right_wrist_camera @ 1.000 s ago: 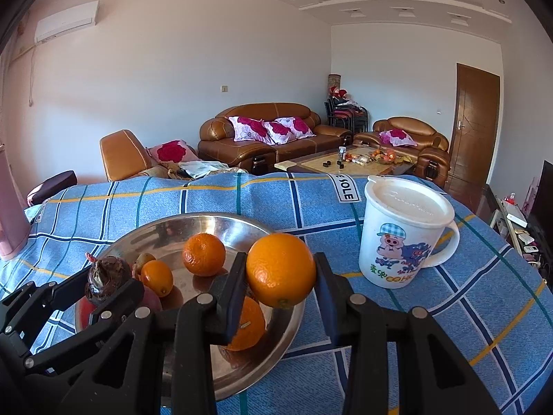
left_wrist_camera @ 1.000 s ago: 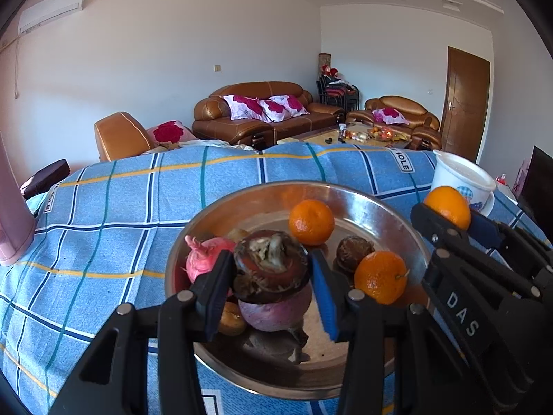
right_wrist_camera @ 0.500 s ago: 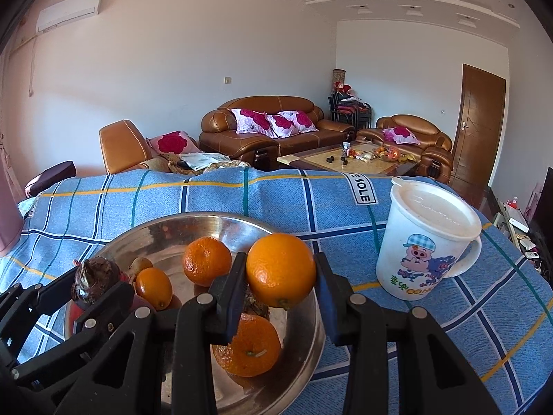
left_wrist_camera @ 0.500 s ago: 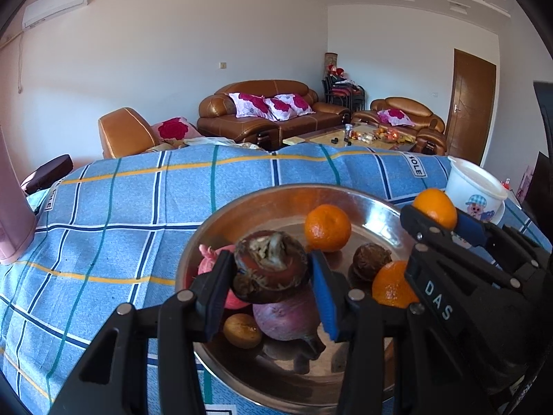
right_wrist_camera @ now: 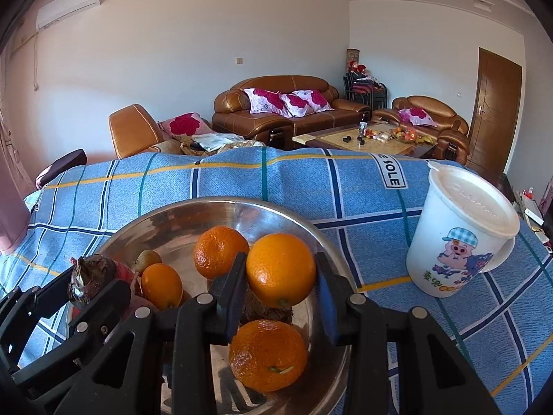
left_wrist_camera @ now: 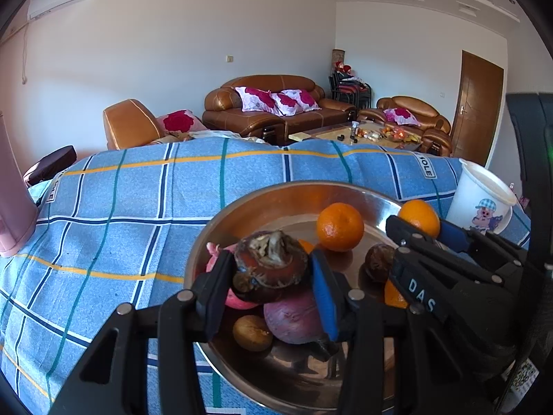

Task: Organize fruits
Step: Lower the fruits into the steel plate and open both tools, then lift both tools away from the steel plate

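Observation:
A steel bowl sits on the blue checked cloth. My left gripper is shut on a dark mangosteen and holds it above the bowl's left part. My right gripper is shut on an orange above the bowl's right part. In the bowl lie several fruits: oranges, a purple fruit, a pink fruit, a brown fruit. Each gripper shows in the other's view, the right and the left.
A white lidded mug with a pig picture stands on the cloth right of the bowl. A pink object stands at the cloth's left edge. Sofas and a coffee table are beyond the far edge.
Both grippers have moved left and closer over the bowl, each still holding its fruit. The bowl now sits further right in the left wrist view.

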